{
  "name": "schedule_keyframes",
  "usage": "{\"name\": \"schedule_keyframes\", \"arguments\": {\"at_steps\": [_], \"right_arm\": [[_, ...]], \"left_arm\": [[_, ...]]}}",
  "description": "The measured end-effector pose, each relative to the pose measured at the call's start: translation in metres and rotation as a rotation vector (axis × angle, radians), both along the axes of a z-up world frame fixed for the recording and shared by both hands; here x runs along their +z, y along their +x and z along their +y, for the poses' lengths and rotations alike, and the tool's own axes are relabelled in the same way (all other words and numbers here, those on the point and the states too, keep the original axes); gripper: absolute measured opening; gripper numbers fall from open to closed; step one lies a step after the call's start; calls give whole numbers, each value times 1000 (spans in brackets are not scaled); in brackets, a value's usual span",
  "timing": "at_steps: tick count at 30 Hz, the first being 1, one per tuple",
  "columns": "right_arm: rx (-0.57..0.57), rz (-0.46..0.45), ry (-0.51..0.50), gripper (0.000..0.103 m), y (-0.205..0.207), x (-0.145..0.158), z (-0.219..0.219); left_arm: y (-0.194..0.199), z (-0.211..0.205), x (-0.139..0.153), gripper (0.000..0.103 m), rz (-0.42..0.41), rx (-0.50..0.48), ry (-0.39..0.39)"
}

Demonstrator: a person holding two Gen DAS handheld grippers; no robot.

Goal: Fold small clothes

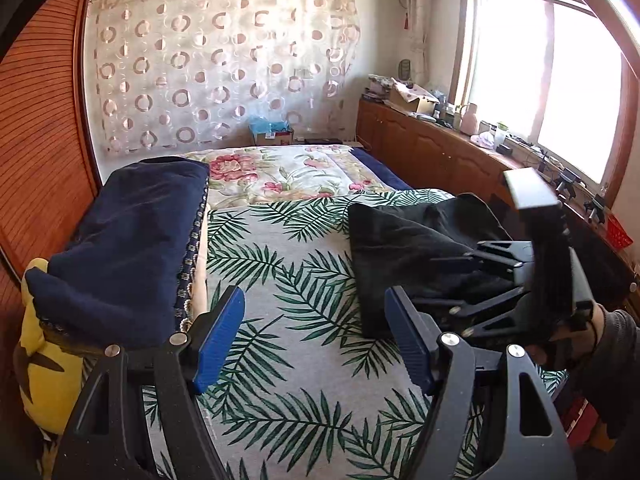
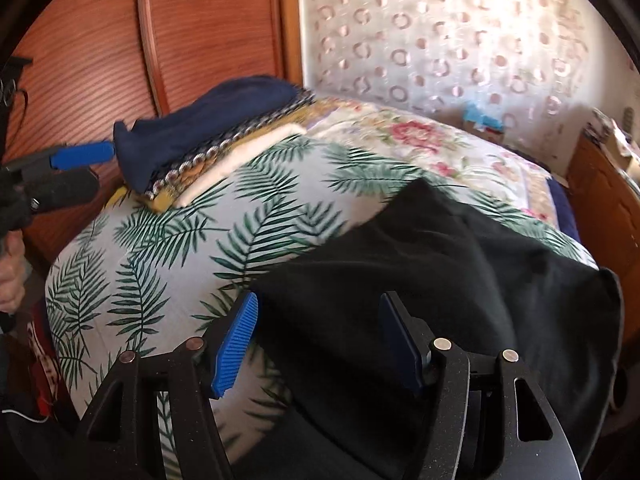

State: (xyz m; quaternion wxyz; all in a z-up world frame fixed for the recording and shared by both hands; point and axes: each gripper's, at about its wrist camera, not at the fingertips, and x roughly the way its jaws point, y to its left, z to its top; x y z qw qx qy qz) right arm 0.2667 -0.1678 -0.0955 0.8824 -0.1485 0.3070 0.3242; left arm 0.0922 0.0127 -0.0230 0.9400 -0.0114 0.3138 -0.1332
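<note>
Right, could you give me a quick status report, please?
Left gripper open, empty, over the leaf-print sheet. Right gripper open above the black garment, not gripping. Garment lies loose, unfolded. Nothing in the way.

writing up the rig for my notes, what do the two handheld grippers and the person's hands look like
Both the left gripper and the right gripper are matt black plastic linkage frames with triangular cut-outs and round silver pivot pins. Each finger ends in a flat, ribbed blue pad. The hand on the right gripper emerges from a dark grey sleeve. No cables or markings show on either gripper.
</note>
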Motion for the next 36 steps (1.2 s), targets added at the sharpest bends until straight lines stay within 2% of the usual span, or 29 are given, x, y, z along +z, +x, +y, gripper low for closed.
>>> {"name": "schedule_keyframes", "arguments": {"at_steps": [9,13,15,16,18,19,21,25,28,30,31,33,34,36], "right_arm": [[57,47,-132,65,25,-14,35],[67,27,-202,65,27,-19,45],[80,15,-205,63,26,-20,48],[86,22,-198,55,25,-19,46],[108,11,-193,11,22,-18,46],[78,-19,-219,8,22,-15,44],[75,13,-171,7,25,-8,35],[-30,-77,-57,7,27,48,-19],[-173,-120,-14,7,48,86,-78],[-331,-166,-48,7,71,103,-121],[-399,-165,-59,8,83,107,-138],[-519,-94,-67,15,113,105,-175],[-549,-55,-74,24,122,101,-187],[-613,-67,-103,29,120,94,-204]], "left_arm": [[-1,5,-9,73,18,8,-13],[1,5,-13,73,31,7,-21],[1,4,-14,73,34,3,-19],[1,4,-15,73,37,2,-17],[2,3,-17,73,42,1,-21],[2,1,-18,73,46,-2,-23],[3,-1,-18,73,50,-10,-23],[4,-9,-20,73,58,-32,-24],[4,-19,-22,73,63,-51,-25],[4,-24,-24,73,71,-67,-31],[5,-30,-25,73,79,-78,-31],[6,-38,-28,73,88,-91,-25],[6,-42,-29,73,91,-100,-22],[6,-51,-31,73,98,-116,-19]]}}
